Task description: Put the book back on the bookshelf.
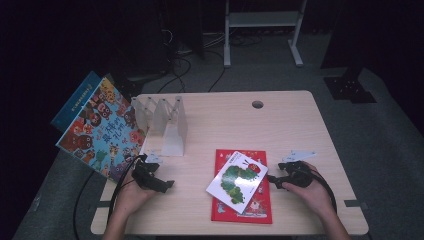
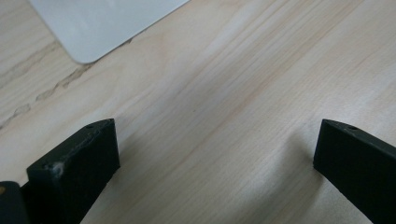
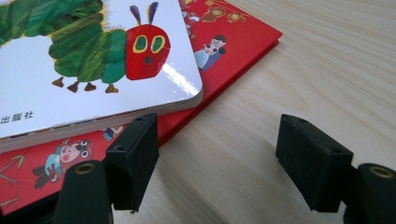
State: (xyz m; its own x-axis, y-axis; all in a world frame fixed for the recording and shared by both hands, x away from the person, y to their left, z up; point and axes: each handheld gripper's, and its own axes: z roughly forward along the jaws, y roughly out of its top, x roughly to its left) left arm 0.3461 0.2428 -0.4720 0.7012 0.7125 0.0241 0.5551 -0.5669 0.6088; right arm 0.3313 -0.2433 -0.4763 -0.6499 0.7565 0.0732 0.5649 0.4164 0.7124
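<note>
As I read it, caterpillar board book: stiff, glossy (likely slippery); I'd pinch its 3 o'clock edge. Right gripper, left gripper: both agape, empty.

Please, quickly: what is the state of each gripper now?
Left gripper: open, holding nothing, over bare light wooden table.
Right gripper: open, holding nothing, beside white caterpillar picture book.

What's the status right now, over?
Left gripper open over bare wooden table. Right gripper open beside white caterpillar board book atop red book.
</note>
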